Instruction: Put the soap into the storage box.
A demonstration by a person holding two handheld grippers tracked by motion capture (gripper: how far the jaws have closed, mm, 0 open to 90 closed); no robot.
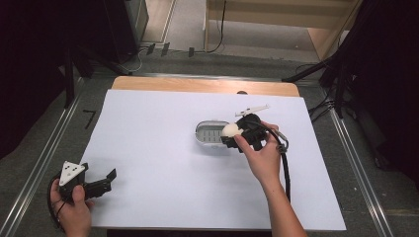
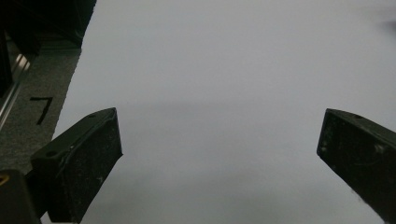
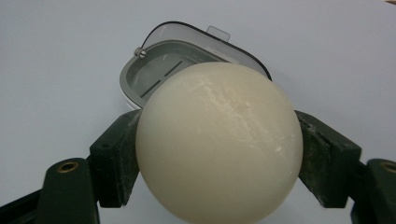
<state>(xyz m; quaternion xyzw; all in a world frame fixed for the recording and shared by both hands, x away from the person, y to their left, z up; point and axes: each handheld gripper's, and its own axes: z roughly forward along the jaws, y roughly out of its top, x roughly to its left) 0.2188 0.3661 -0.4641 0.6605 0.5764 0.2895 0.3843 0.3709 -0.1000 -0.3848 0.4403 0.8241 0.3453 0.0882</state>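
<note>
High view: right hand-held gripper [image 1: 236, 132] clamped on a cream egg-shaped ball [image 1: 230, 130], held just over the right end of a grey oval lidded container [image 1: 210, 134] mid-worktop. White worktop [image 1: 148, 163] otherwise bare around it. Left hand-held gripper [image 1: 101, 181] parked at near-left corner, jaws spread wide, nothing between them. Best kept there, out of the way.

Left gripper view: jaws far apart over plain white sheet, black "7" mark [image 2: 41, 109] on the grey floor strip at left. No object in reach.

Right gripper view: ball [image 3: 218, 142] squeezed between both pads, sides bulging past them, grip looking central and firm. Container [image 3: 154, 77] beyond, open, clear lid [image 3: 219, 44] tipped back on the far side, slotted grey tray inside.

Likely step: carrying ball to or from the tray, direction unclear. To do well: hold squeeze steady, since a smooth round surface could roll out; keep ball centred over the opening; stay clear of raised lid and hinge pin; move straight and slow, with no tilt.
</note>
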